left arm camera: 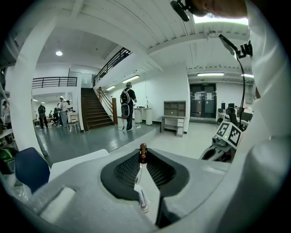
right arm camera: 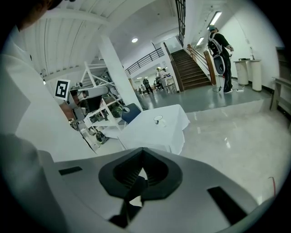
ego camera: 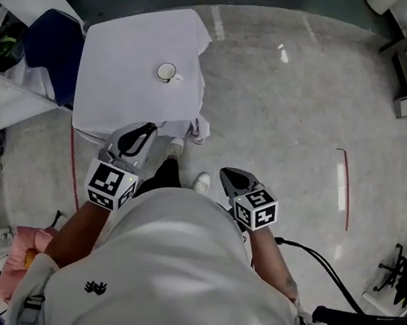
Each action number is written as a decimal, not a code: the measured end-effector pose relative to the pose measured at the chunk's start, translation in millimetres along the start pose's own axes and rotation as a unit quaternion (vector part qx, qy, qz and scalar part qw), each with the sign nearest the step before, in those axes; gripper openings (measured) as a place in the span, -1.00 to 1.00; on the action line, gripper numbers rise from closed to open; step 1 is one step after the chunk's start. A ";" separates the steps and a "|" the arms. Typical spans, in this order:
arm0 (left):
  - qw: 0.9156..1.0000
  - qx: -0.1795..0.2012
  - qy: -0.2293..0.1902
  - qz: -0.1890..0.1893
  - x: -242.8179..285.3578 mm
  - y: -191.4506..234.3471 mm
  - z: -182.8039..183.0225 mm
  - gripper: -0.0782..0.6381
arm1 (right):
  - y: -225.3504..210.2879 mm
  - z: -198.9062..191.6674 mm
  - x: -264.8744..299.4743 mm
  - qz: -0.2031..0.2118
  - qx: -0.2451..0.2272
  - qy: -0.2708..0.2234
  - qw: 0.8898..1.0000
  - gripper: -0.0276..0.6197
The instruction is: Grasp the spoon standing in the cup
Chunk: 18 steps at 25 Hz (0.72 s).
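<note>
The left gripper was closed on the thin spoon, well apart from the cup on the table; the right gripper was closed, empty; the spoon seemed light, stiff and slippery, best pinched at its handle.

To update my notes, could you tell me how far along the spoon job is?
Done: the left gripper is clamped on the spoon, away from the cup on the table. In hand: holding it. Left: apparently nothing; the right gripper is shut, empty.
</note>
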<state>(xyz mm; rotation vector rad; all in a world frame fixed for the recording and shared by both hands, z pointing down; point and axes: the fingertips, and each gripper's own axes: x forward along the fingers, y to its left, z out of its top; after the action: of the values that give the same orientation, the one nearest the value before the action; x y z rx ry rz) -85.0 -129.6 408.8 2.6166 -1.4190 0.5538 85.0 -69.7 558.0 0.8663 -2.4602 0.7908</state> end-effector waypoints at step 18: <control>1.000 -0.001 -0.006 -0.003 -8.7 3.6 -9.1 -0.64 | 12.0 -1.5 13.7 -0.001 -0.022 0.005 1.000 -0.89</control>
<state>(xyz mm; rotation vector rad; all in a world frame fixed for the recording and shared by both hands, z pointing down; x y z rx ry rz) -94.7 -122.3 413.8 2.6260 -1.4125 0.5378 67.5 -66.9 562.1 0.8475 -2.4570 0.7360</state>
